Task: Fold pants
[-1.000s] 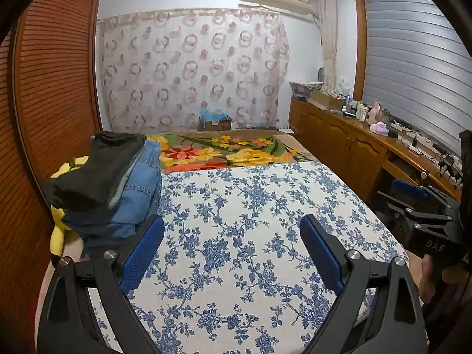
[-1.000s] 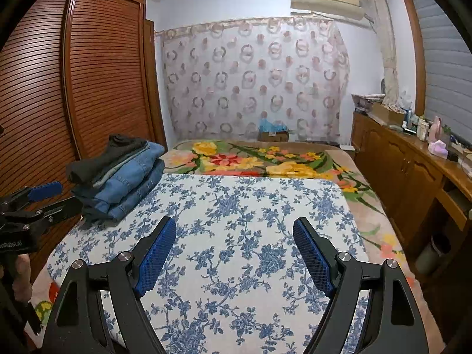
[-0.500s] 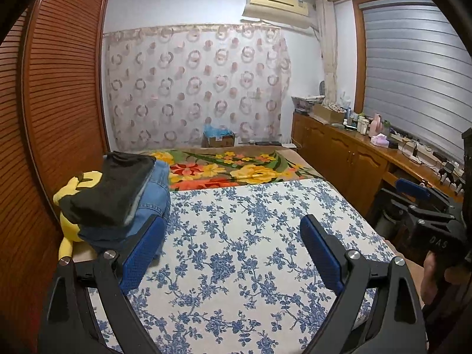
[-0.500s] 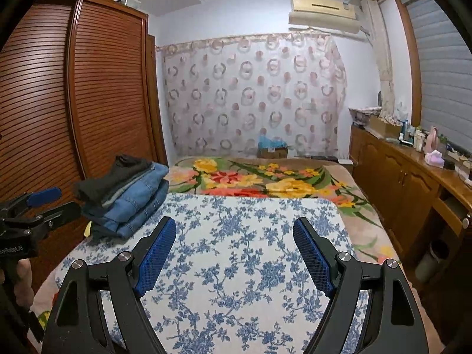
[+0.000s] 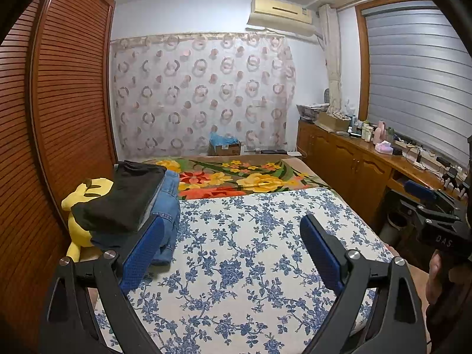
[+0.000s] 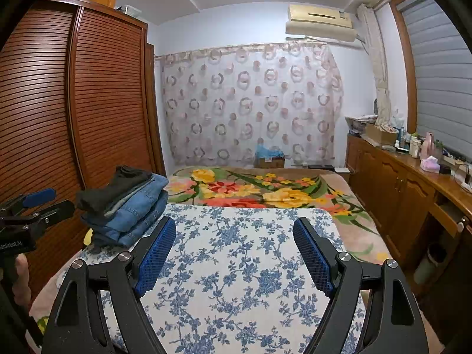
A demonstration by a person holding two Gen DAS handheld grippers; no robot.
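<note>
Pants: folded stack [image 6: 126,203] of dark trousers atop blue jeans, at 10 o'clock on the bed, beside the wardrobe [image 6: 73,103].
Bed cover: blue-flowered sheet [image 6: 236,265] bare under both tools; bright floral blanket [image 6: 250,188] at 12 o'clock.
Left gripper [image 5: 230,253]: jaws apart, holding nothing.
Right gripper [image 6: 234,252]: jaws wide apart, empty.
Toy: yellow plush [image 5: 79,203] under the stack.

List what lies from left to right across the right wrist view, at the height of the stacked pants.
Left gripper → stack of folded pants → flowered blanket → wooden cabinets.
</note>
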